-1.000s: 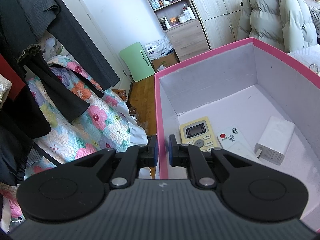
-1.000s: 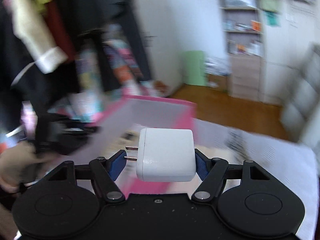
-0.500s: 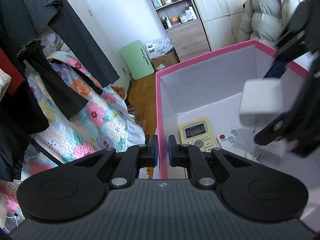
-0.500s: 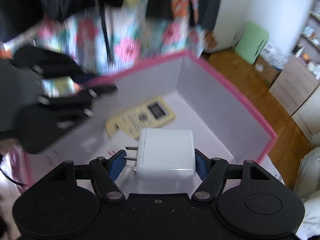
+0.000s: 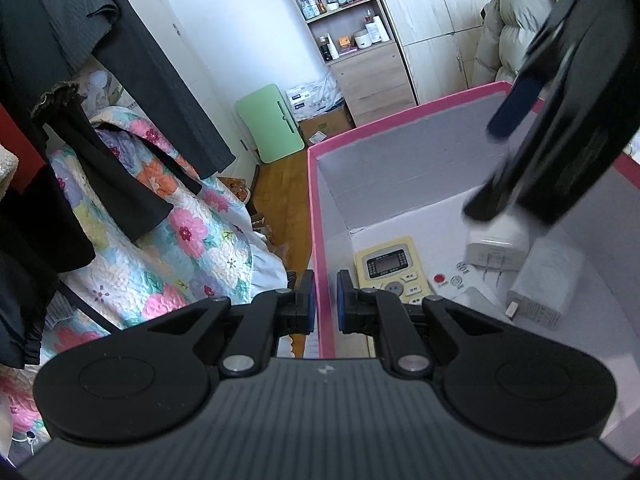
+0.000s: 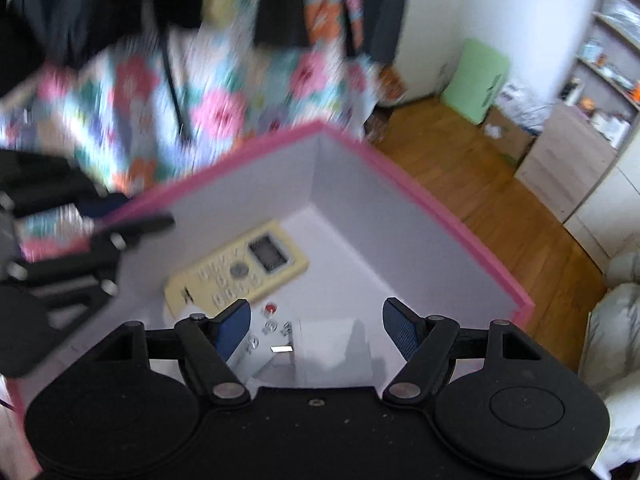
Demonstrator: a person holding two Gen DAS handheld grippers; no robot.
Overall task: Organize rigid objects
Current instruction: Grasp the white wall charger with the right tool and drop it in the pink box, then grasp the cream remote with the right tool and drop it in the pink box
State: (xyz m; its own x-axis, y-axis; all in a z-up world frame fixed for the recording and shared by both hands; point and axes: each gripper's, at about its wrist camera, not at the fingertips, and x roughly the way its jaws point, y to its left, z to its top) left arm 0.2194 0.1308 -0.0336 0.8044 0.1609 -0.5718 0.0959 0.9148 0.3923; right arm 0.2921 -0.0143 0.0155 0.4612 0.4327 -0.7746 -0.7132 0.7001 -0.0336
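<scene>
Charger (image 6: 326,344): in pink box (image 6: 420,200), on white remote (image 6: 256,344), just beside second charger (image 5: 546,292); dropped for sorting. My right claw (image 6: 316,330): spread, empty above it. Left claw (image 5: 325,296): pinching box wall, steadying.

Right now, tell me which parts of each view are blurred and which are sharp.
Left wrist view: sharp on the left gripper, pink box and yellow remote; the right gripper entering at upper right is smeared, the edges bent by fisheye. Right wrist view: the right gripper's fingers are crisp, but the floral quilt, left gripper and white charger are motion-blurred.
</scene>
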